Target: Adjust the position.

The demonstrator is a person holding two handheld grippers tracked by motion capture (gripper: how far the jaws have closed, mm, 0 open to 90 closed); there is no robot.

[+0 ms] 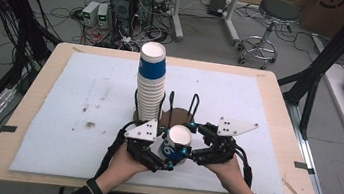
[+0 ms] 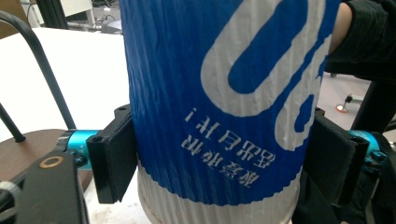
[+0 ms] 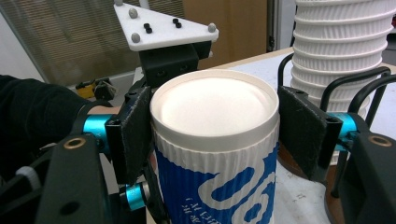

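A blue-and-white ribbed paper cup stands upside down near the table's front middle, its white base up. My left gripper comes at it from the left and low; in the left gripper view both black pads press the cup's blue wall. From the right, my right gripper clamps the cup higher up. In the right gripper view its pads squeeze the cup just under the rim of its base. Both grippers are shut on this one cup.
A tall stack of similar cups stands just behind, in a black wire holder on a round brown base. A white mat covers the wooden table. A stool and computer cases stand on the floor beyond.
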